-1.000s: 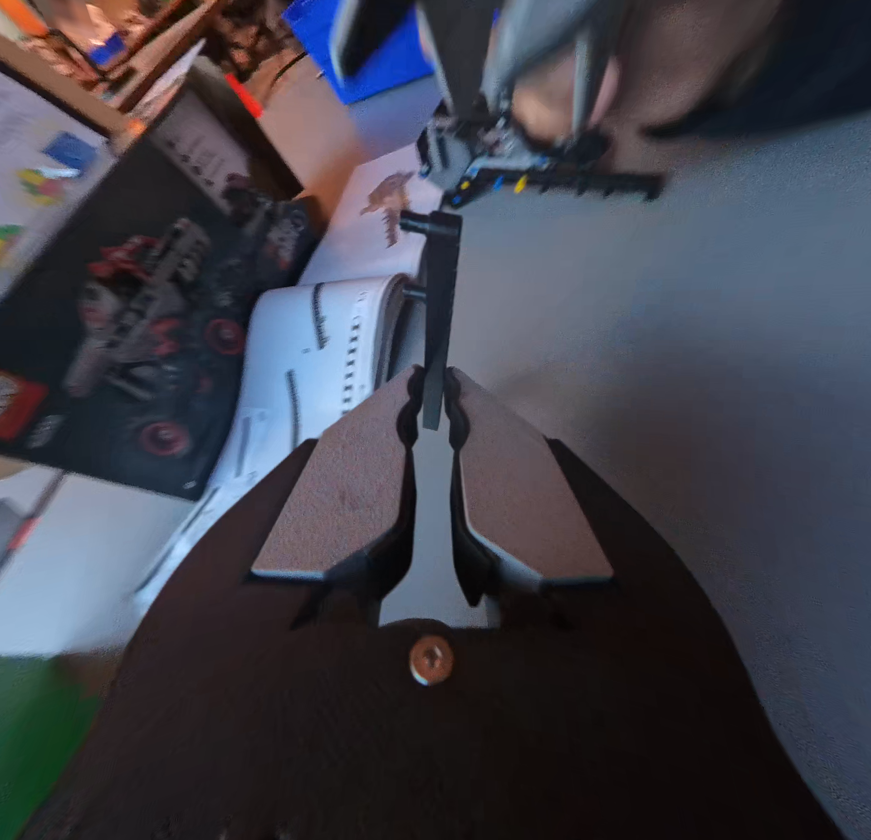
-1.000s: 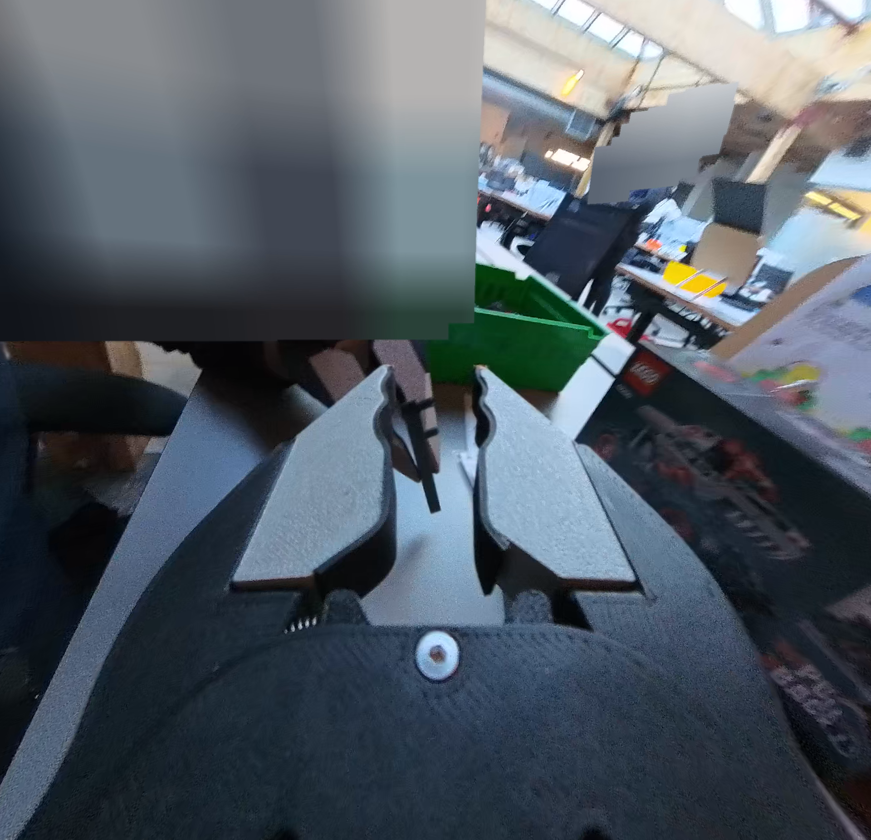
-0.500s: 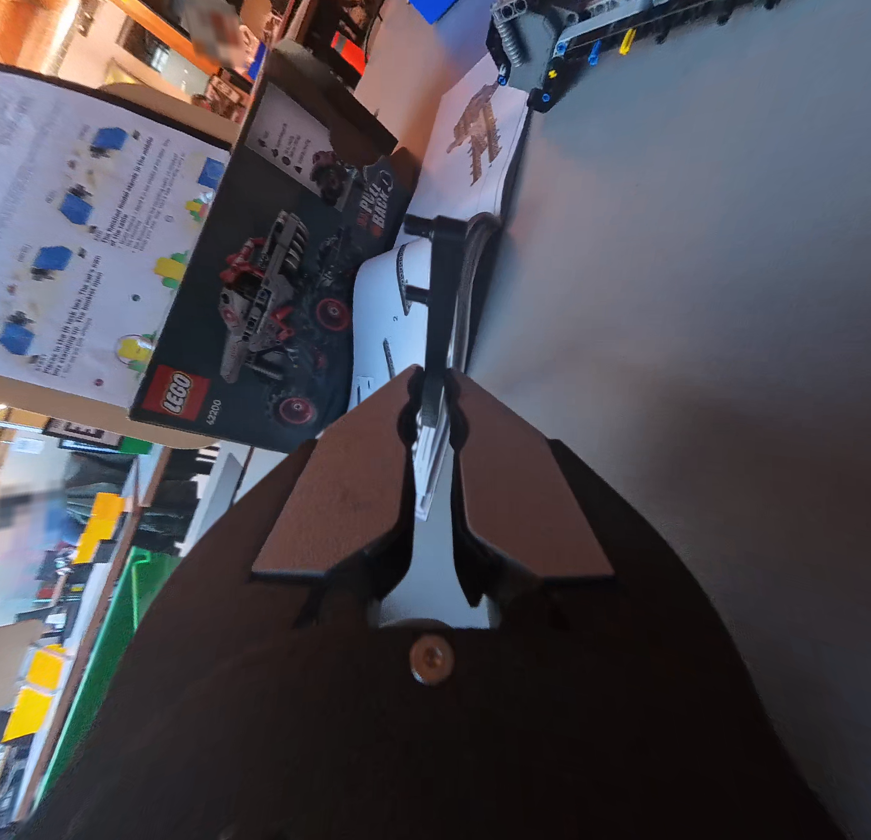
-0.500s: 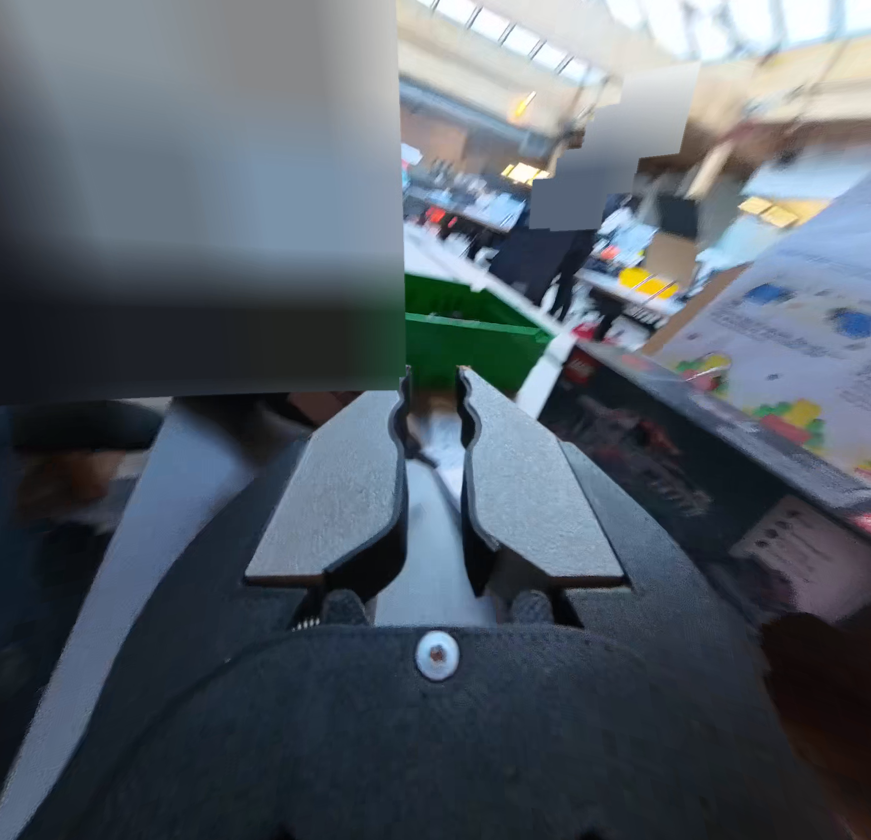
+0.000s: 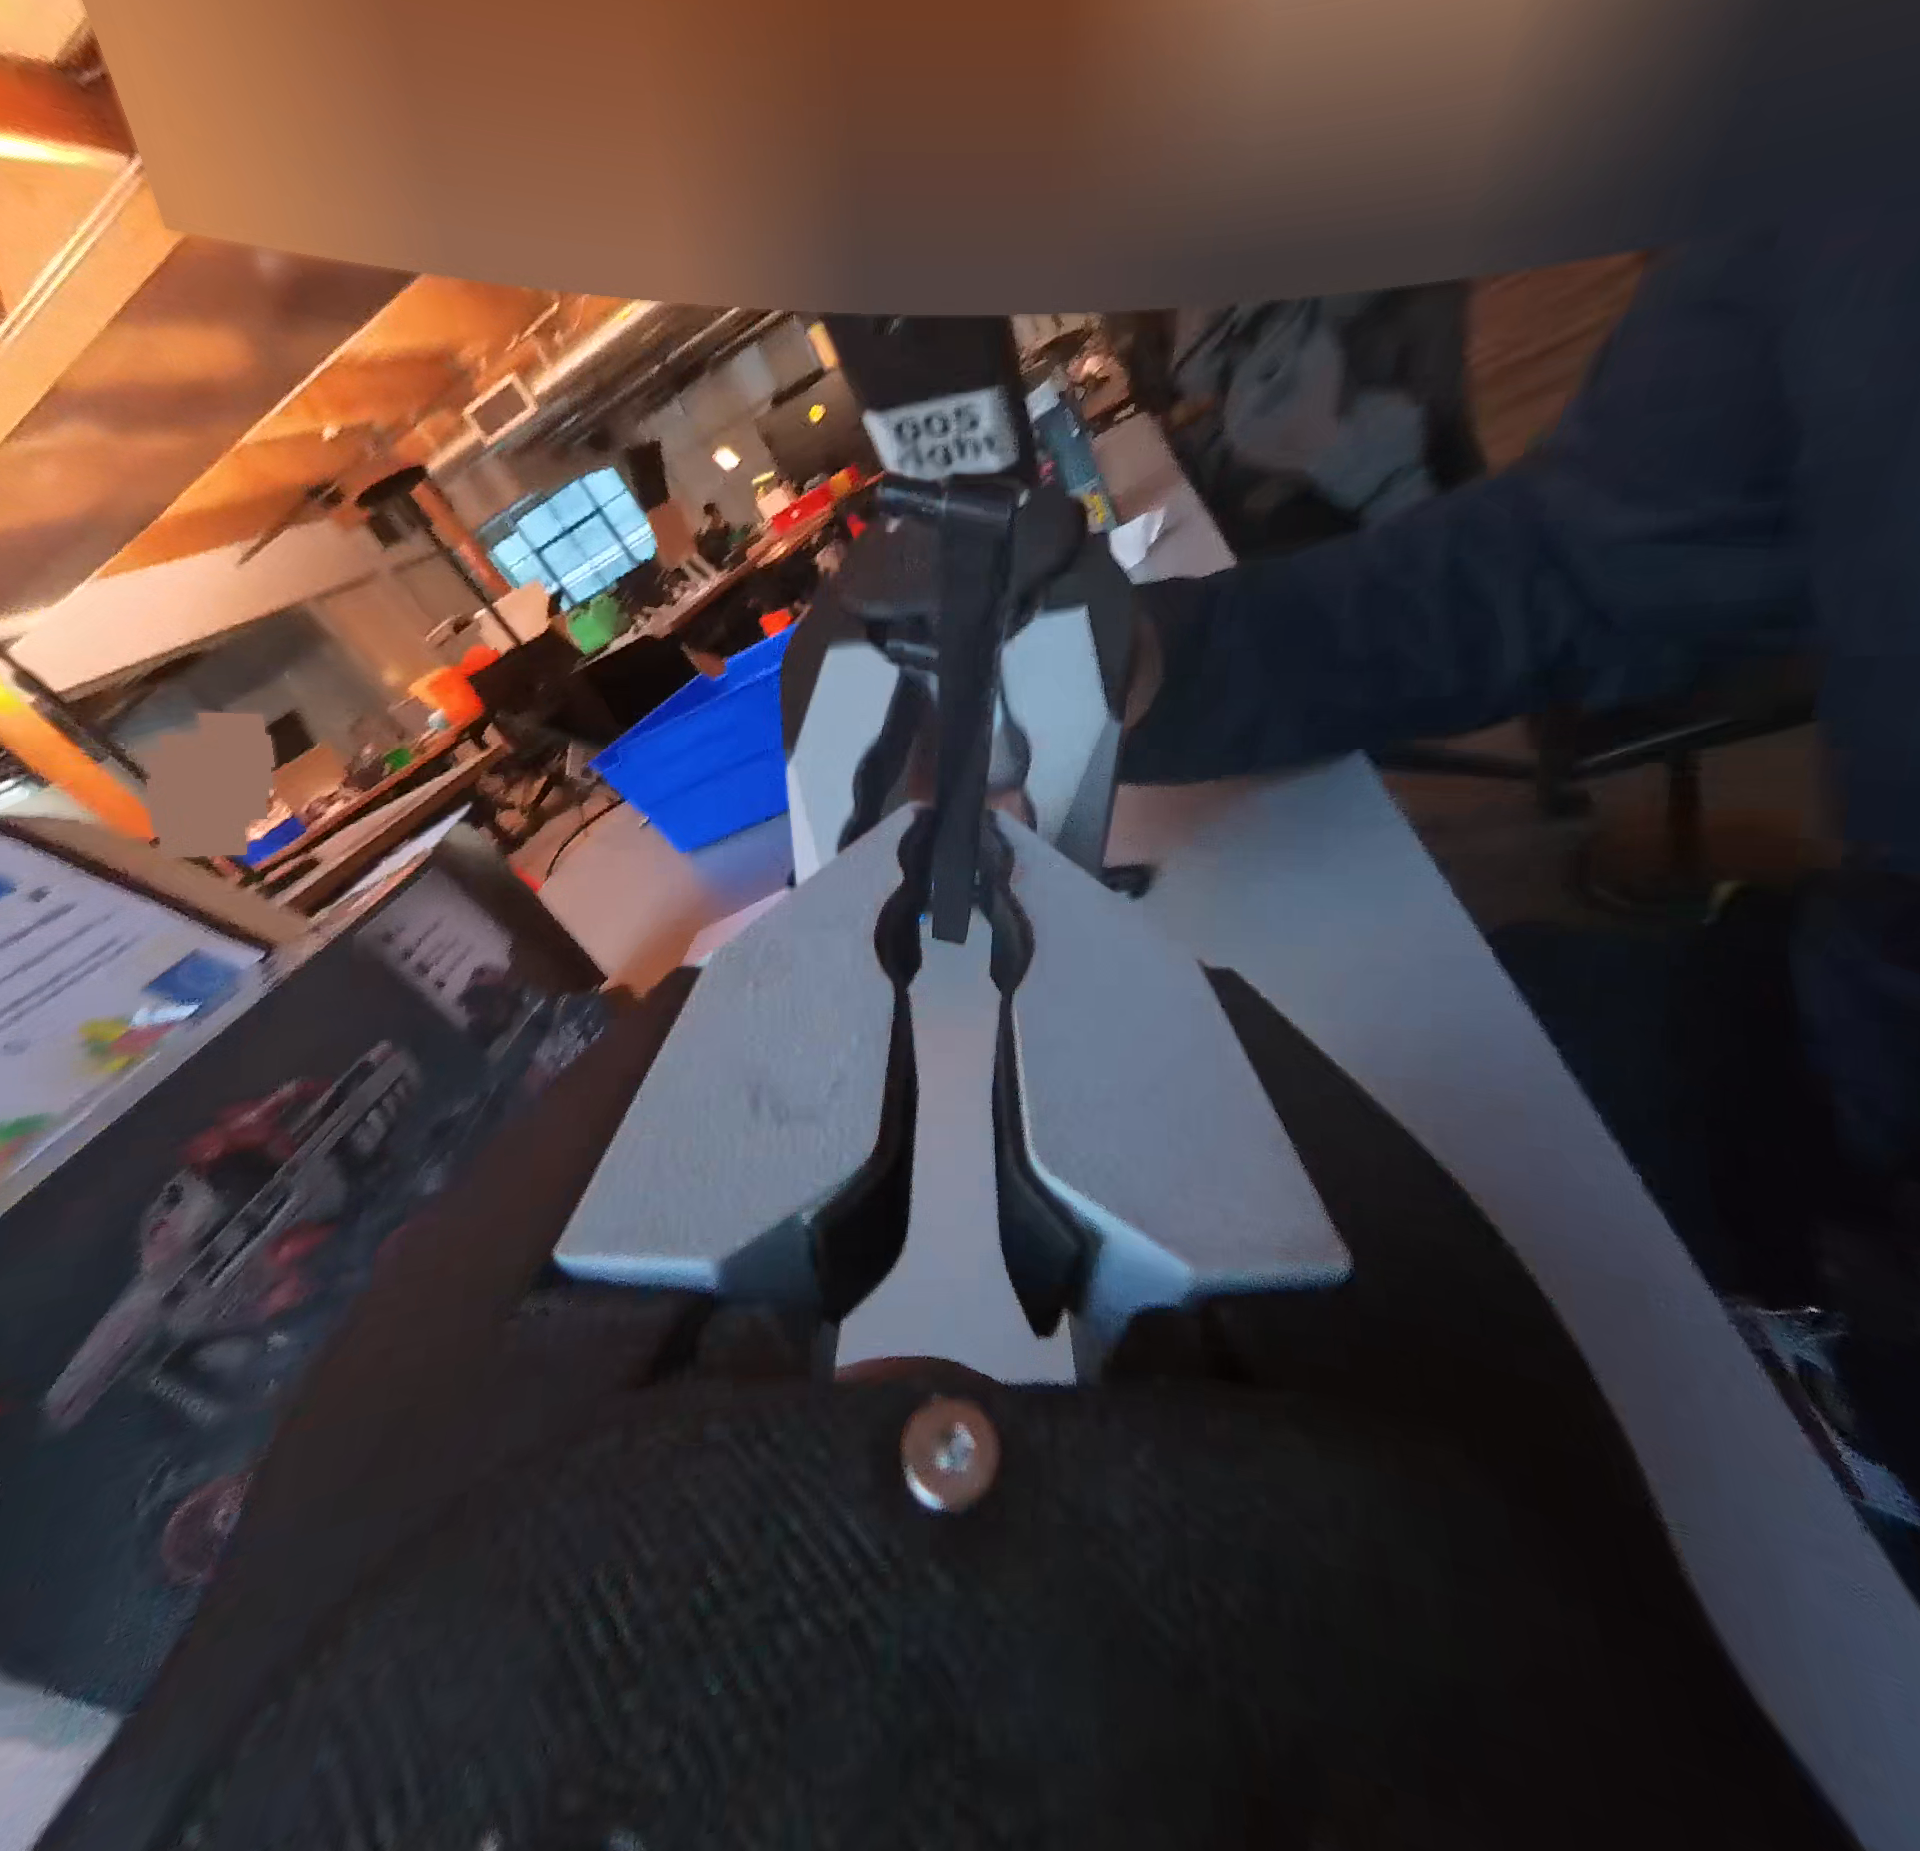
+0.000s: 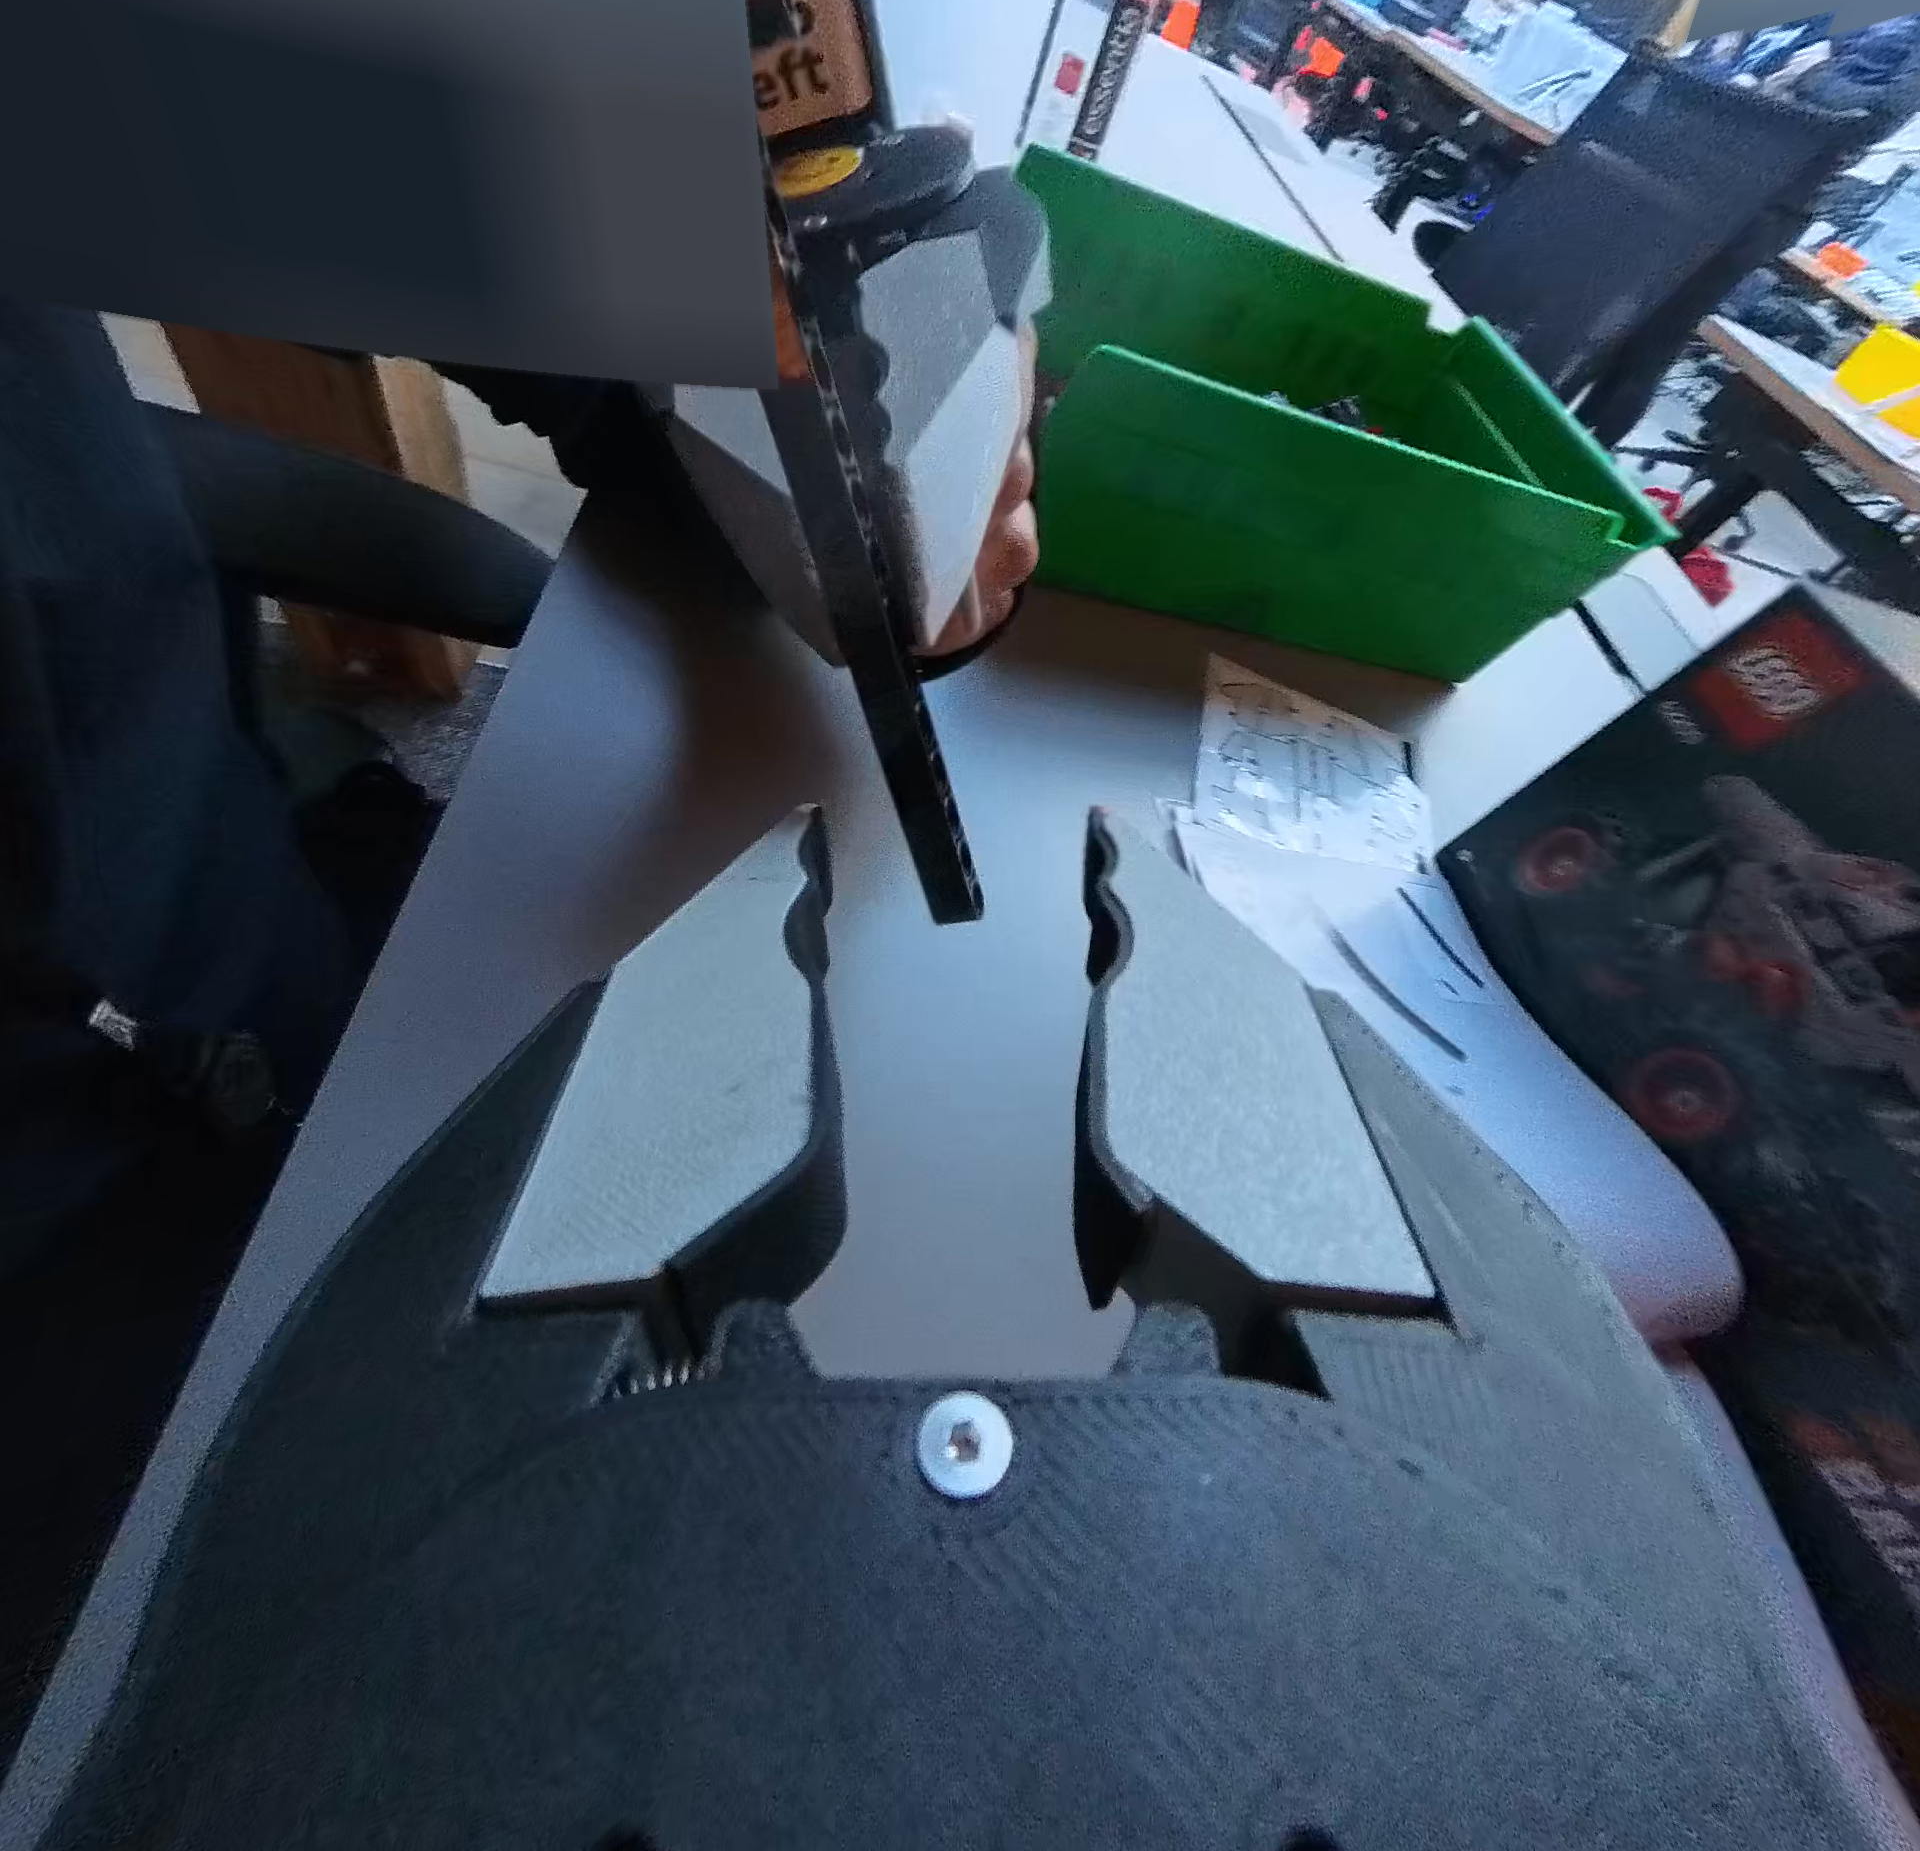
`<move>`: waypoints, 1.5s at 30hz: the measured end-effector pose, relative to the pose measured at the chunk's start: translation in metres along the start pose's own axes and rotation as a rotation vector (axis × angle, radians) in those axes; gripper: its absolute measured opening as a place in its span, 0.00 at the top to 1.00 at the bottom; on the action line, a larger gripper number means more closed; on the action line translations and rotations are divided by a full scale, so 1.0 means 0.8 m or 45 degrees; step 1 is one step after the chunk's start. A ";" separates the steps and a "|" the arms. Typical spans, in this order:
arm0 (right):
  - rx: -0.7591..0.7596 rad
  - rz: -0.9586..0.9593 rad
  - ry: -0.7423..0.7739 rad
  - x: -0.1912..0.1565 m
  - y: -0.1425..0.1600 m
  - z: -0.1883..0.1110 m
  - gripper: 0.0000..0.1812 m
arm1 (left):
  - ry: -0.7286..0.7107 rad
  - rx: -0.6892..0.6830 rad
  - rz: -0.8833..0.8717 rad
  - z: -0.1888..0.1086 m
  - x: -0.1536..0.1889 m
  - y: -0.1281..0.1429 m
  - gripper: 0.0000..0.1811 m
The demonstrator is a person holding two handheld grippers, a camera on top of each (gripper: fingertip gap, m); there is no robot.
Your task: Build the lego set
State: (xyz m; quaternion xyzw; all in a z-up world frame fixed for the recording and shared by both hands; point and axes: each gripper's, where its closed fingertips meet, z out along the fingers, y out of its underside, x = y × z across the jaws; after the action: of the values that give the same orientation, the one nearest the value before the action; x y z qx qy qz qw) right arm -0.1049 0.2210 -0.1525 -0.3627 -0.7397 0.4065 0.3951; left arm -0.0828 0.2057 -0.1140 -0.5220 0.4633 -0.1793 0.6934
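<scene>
My left gripper is shut on a long black lego beam and holds it in the air above the grey table. The beam points at my right gripper, which faces the left one head-on. In the right wrist view the right gripper is open and empty. The free end of the beam hangs between its two fingertips without touching them. The left gripper shows above, clamped on the beam's upper part.
A green bin stands at the table's far end, with an open instruction booklet before it. The black lego box stands along one side, also in the left wrist view. A blue bin and a dark sleeve lie beyond. Some 4 cm of space lies between my two pairs of fingers.
My left gripper has swung up from facing the table and booklet to face the right gripper, beam still held. My right gripper has opened wider, and the beam's end now sits between its fingers.
</scene>
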 end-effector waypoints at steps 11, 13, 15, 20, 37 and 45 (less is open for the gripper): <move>-0.578 -0.455 0.629 0.083 0.070 -0.029 0.98 | -0.175 -0.217 -0.309 -0.009 -0.043 0.047 0.66; -0.789 -0.608 0.730 0.097 0.094 -0.039 0.98 | -0.276 -0.329 -0.386 -0.014 -0.057 0.073 0.65; -0.914 -0.766 0.749 0.097 0.107 -0.038 0.98 | -0.290 -0.465 -0.463 -0.018 -0.061 0.100 0.68; -0.947 -0.891 0.748 0.091 0.109 -0.030 0.99 | -0.210 -0.621 -0.637 -0.023 -0.052 0.131 0.83; -0.584 -0.909 0.600 0.052 0.078 -0.028 0.99 | 0.085 -0.483 -0.715 -0.014 -0.017 0.103 0.92; -0.550 -0.798 0.491 0.040 0.085 -0.023 0.87 | 0.096 -0.579 -0.661 -0.020 -0.013 0.117 0.97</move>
State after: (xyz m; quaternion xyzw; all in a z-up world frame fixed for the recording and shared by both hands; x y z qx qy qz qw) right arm -0.0880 0.2821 -0.1970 -0.2642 -0.7949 0.0274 0.5455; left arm -0.1232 0.2414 -0.1930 -0.7565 0.3685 -0.2613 0.4729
